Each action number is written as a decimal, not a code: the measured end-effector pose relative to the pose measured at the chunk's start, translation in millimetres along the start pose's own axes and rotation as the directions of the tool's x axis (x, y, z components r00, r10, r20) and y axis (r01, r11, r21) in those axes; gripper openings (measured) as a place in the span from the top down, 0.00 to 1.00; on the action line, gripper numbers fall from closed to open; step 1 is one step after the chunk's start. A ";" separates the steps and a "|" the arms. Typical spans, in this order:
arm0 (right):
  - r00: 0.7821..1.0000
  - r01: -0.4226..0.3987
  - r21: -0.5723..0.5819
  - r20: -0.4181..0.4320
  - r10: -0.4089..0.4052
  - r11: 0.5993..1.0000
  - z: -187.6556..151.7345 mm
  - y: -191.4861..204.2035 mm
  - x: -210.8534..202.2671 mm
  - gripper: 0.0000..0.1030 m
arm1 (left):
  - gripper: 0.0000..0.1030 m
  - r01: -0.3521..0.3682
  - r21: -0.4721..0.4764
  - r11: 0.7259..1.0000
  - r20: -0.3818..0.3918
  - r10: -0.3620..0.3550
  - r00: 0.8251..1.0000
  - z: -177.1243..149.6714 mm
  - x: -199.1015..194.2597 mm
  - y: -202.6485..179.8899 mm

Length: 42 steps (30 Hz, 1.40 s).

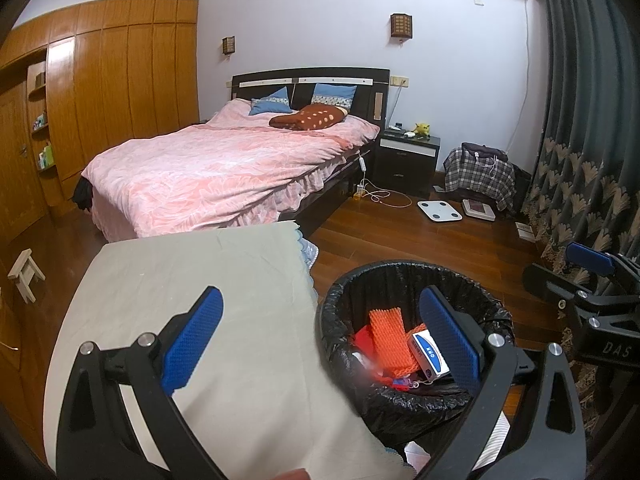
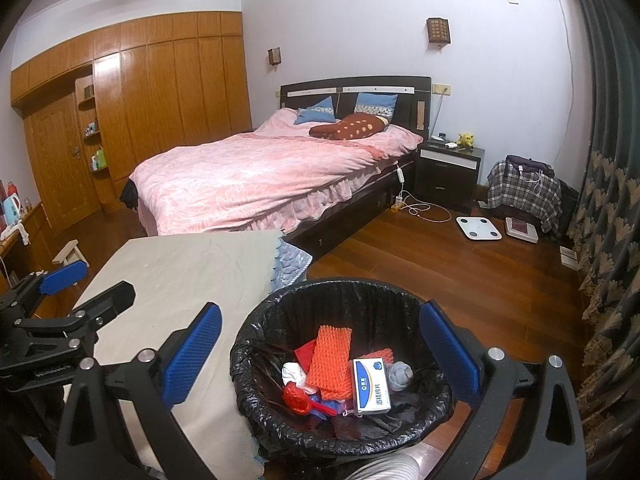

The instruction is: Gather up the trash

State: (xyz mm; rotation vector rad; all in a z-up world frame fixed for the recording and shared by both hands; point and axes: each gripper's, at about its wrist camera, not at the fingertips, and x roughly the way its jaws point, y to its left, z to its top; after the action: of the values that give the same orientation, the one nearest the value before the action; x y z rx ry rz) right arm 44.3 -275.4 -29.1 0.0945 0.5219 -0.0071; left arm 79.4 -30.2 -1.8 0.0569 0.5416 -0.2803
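Trash sits heaped in the black-lined bin [image 2: 340,364] beside the cloth-covered table [image 2: 180,280]: orange foam netting [image 2: 330,360], a blue-and-white box [image 2: 372,386], a grey wad [image 2: 401,375]. My left gripper [image 1: 320,344] is spread wide and empty, straddling table edge and bin; my right gripper [image 2: 320,356] gapes empty above the bin.

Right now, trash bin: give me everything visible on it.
The trash bin is round and lined with a crinkled black plastic bag folded over its rim. It stands upright on the wooden floor, beside the cloth-covered table; whether they touch is unclear. Inside lie orange foam netting, a white and blue box, a grey balled item, red plastic scraps and white crumpled material. Both grippers are open and hold nothing.
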 end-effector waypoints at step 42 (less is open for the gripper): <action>1.000 -0.004 -0.002 -0.012 0.004 1.000 -5.9 9.7 3.0 0.06 | 0.07 -0.003 -0.002 1.000 -0.010 0.003 1.000 -3.8 0.8 2.9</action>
State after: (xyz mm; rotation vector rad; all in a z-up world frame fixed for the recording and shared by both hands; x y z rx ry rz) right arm 44.2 -265.2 -34.8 0.0939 0.5333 -0.0024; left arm 79.0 -27.1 -5.5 0.0572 0.5514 -0.2766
